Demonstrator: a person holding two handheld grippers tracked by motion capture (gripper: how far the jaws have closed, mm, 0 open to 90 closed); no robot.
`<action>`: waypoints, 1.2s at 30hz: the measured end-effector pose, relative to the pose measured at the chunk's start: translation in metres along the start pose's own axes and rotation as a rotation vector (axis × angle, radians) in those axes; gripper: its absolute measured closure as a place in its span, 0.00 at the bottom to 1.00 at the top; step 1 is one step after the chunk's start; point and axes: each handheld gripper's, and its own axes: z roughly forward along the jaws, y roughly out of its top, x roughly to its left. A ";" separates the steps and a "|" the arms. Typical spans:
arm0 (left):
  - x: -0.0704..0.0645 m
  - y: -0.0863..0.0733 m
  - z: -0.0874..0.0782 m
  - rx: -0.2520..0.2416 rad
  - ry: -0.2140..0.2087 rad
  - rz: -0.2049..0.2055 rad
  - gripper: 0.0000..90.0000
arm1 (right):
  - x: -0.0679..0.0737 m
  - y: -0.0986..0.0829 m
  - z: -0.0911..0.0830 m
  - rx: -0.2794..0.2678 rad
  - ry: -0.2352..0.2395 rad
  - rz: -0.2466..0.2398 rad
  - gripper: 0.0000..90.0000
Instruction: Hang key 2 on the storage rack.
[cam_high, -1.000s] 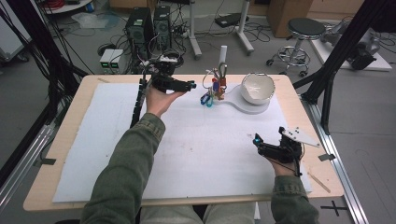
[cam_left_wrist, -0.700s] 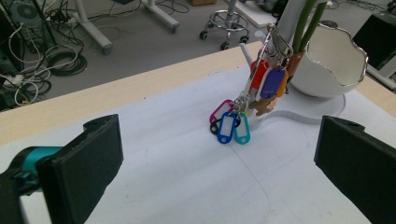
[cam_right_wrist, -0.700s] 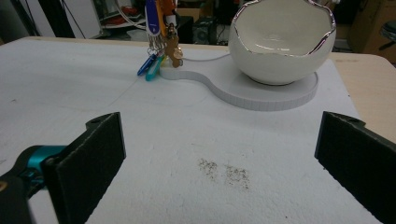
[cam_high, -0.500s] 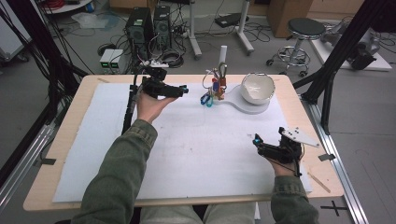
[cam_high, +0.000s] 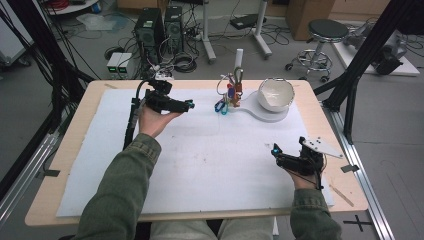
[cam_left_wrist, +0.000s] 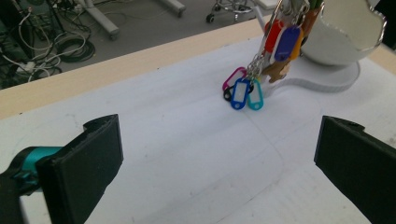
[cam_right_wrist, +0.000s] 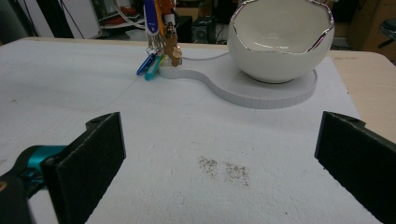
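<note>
A workshop floor strewn with cables and computer towers lay behind the bench (cam_high: 80, 110), which was covered by a white mat (cam_high: 200, 165). The bunch of key tags (cam_left_wrist: 243, 91) hung from a stand at the far middle of the mat, just beside a white bowl (cam_high: 275, 94) on its flat base. The left gripper (cam_high: 172, 104) was held above the mat, pointing at the tags but well short of them, jaws wide apart and empty. The right gripper (cam_high: 287, 161) sat near the bench's right edge, jaws likewise apart. Nothing appeared grasped yet; the reach and the grasp seemingly remained.
</note>
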 end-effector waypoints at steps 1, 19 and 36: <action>0.000 -0.001 -0.002 0.002 0.007 0.003 0.02 | 0.000 0.000 0.000 0.000 0.002 0.000 0.01; 0.011 -0.025 -0.035 -0.006 0.077 0.000 0.02 | -0.001 0.000 -0.001 -0.005 -0.004 0.001 0.01; 0.028 -0.065 -0.060 -0.044 0.166 -0.016 0.02 | -0.002 -0.001 0.000 -0.003 -0.008 0.007 0.01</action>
